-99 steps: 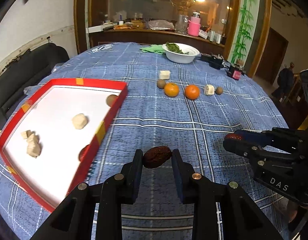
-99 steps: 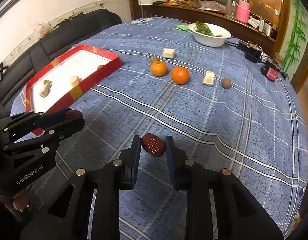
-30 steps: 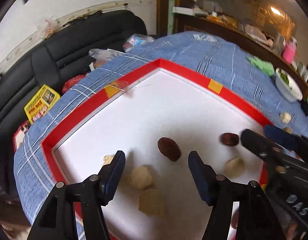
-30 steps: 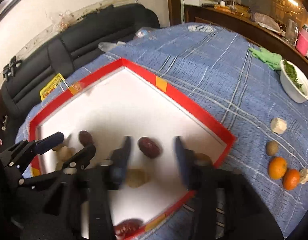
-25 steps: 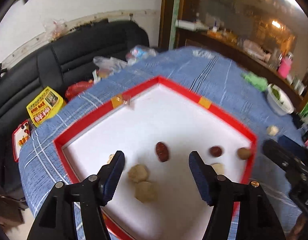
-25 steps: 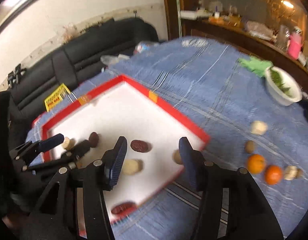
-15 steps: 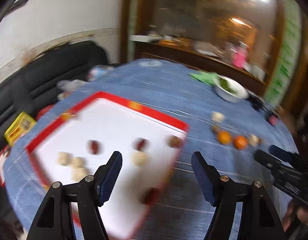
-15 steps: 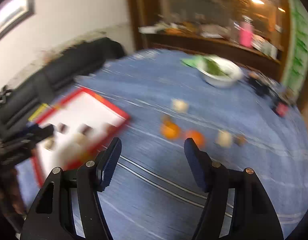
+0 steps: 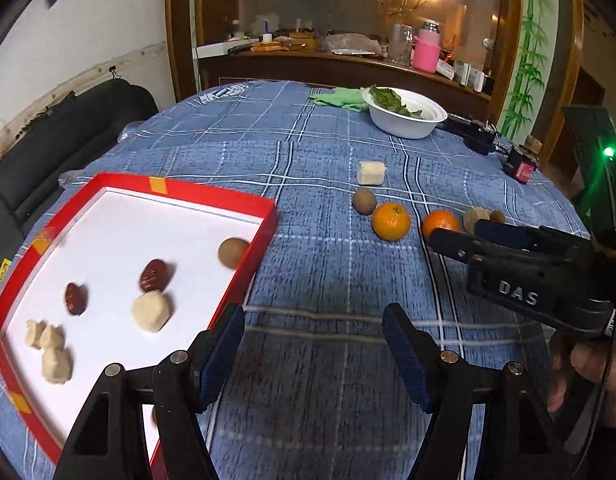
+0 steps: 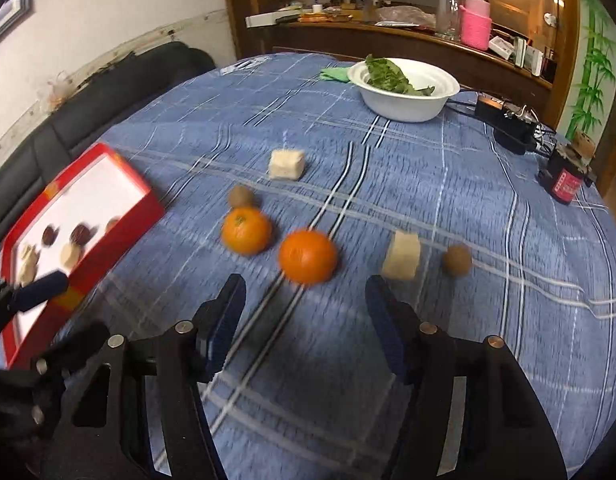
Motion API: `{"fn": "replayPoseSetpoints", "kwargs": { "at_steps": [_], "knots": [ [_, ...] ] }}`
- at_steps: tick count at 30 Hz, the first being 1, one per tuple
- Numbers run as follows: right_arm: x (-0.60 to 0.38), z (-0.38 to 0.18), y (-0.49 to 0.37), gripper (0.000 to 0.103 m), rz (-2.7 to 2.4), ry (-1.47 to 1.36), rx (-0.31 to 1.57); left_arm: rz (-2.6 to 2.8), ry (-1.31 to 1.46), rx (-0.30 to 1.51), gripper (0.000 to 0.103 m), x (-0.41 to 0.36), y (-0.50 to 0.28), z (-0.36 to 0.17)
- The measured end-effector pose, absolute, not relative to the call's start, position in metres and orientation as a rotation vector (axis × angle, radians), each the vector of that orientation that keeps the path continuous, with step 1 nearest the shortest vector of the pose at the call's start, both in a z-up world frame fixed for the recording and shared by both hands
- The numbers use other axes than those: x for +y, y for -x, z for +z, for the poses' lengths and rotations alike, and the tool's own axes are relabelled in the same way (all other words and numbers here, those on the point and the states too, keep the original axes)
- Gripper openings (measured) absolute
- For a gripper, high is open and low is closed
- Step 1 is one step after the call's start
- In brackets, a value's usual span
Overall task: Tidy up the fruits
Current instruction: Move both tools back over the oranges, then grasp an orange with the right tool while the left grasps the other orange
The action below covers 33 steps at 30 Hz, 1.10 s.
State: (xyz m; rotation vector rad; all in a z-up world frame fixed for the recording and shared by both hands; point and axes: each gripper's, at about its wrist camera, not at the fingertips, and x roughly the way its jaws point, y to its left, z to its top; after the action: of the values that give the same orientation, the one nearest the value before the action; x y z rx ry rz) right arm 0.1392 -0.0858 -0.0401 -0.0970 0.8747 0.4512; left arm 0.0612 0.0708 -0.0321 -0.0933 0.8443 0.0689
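Observation:
The red tray (image 9: 264, 220) at the left holds two dark dates (image 9: 154, 274) (image 9: 75, 298), several pale lumps (image 9: 150, 312) and a brown round fruit (image 9: 232, 252). On the blue checked cloth lie two oranges (image 10: 247, 230) (image 10: 307, 256), two pale cubes (image 10: 286, 164) (image 10: 401, 255) and two small brown fruits (image 10: 240, 196) (image 10: 457, 260). My left gripper (image 9: 311, 332) is open over bare cloth, just right of the tray's corner. My right gripper (image 10: 304, 300) has nothing between its fingers. Its jaws are closing, and the nearer orange lies just beyond the tips.
A white bowl of greens (image 9: 405, 118) and a green cloth (image 9: 339, 98) sit at the back. A black power unit (image 10: 507, 124) and a small red jar (image 10: 565, 178) stand at the back right. A black sofa (image 9: 60, 128) lies past the table's left edge. A hand (image 9: 587, 364) holds the right gripper.
Both grippers swung right, away from over the tray, leaving the two dates lying in it. The left one now hangs over the cloth and the right one faces the oranges.

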Motion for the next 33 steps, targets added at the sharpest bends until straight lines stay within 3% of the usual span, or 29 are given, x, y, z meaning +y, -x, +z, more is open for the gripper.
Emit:
{"fn": "replayPoseSetpoints", "kwargs": {
  "at_steps": [5,6,7,21,24,33],
  "knots": [
    [-0.074,-0.047,-0.163,0.050,0.445,0.104,0.903,0.069,0.103,0.862,0.070,0.070,-0.079,-0.040],
    [-0.073,-0.050,-0.166,0.036,0.443,0.105,0.907,0.066,0.103,0.865,0.070,0.069,-0.083,-0.041],
    [-0.073,-0.053,-0.170,0.033,0.447,0.099,0.923,0.065,0.103,0.866,0.070,0.067,-0.088,-0.041],
    [-0.149,-0.038,-0.115,0.032,0.403,0.019,0.908,0.046,0.079,0.902,0.070,0.016,-0.162,-0.059],
    [-0.163,-0.037,-0.101,0.032,0.391,-0.012,0.904,0.072,0.018,0.895,0.031,0.006,-0.166,-0.057],
    [-0.166,-0.037,-0.072,0.032,0.420,-0.042,0.895,0.051,-0.003,0.922,0.030,0.007,-0.109,-0.055]
  ]
}}
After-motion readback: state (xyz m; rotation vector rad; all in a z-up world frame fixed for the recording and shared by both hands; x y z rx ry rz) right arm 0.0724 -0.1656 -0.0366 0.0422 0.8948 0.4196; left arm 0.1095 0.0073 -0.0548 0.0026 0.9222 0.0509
